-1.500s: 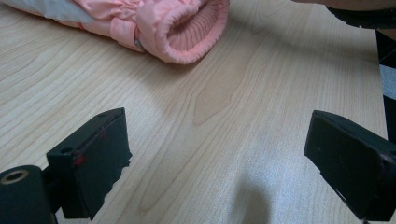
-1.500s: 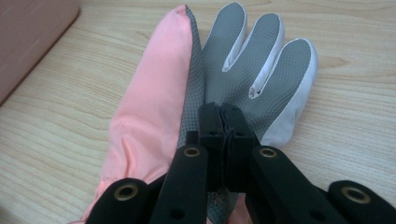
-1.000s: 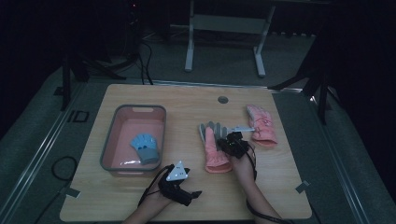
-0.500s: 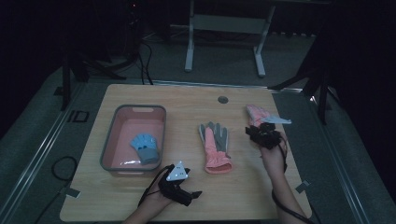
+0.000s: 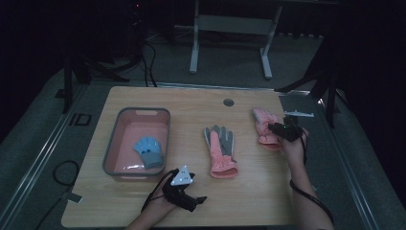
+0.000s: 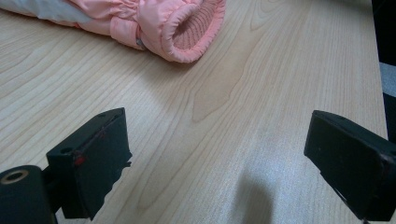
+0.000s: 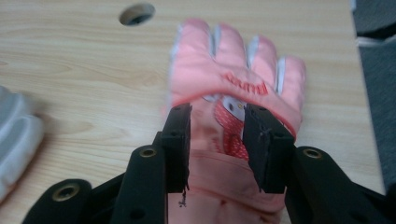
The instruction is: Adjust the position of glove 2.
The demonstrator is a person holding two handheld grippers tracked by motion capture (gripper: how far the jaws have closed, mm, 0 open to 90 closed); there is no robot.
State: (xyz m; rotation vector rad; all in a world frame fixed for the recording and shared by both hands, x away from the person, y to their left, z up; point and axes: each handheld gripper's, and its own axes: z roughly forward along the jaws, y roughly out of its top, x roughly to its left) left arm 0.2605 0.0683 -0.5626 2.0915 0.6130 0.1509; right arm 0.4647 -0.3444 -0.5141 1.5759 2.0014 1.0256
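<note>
Your right gripper (image 5: 285, 130) is hovering over the pink glove (image 5: 263, 125) lying flat near the table's (image 5: 191, 103) three o'clock edge, its jaws having just been opening, now standing partway apart above the glove's back and gripping nothing. Your left gripper (image 5: 184, 191) is resting down at six o'clock with its jaws spread wide and empty, the other glove's (image 6: 154, 21) cuff lying at its eleven o'clock.

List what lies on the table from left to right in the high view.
Grey-rimmed pink plastic tray → small blue knit glove inside that tray → left hand-held gripper at the near edge → pink and grey padded glove lying flat → second pink padded glove → right hand-held gripper over that glove.
</note>
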